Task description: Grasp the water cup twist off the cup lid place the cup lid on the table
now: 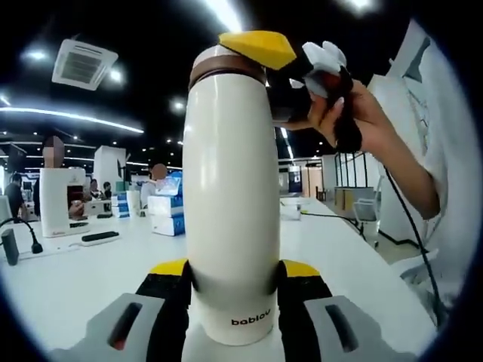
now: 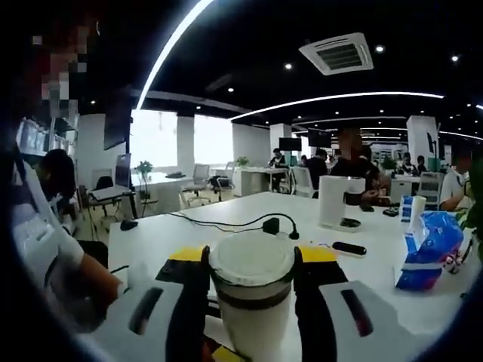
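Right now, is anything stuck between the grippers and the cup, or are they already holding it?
Nothing visible is in the way. The left gripper has its jaws shut on the lower body of the water cup, and the right gripper has its jaws around the cup lid. The lid is still on the cup.

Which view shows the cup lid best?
The right gripper view: the cup lid faces the camera, its white top and dark band between the right gripper jaws. The left gripper view shows just the lid's brown band atop the water cup, partly behind a yellow jaw.
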